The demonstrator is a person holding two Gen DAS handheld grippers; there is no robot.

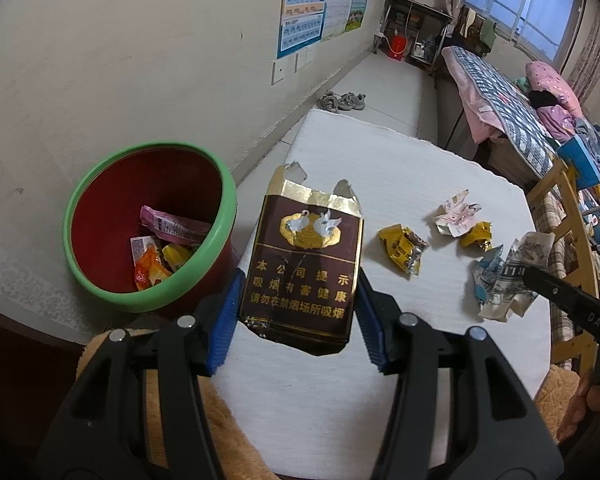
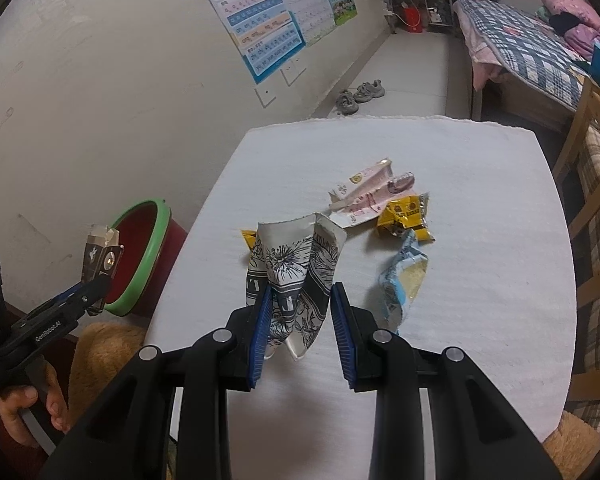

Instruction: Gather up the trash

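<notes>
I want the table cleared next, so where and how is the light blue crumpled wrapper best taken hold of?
Probably grip the light blue crumpled wrapper across its narrow middle, coming from above on the near side. It lies long and twisted on the white table, apart from the yellow wrapper, so a hand-held gripper closing across its width has room.
</notes>
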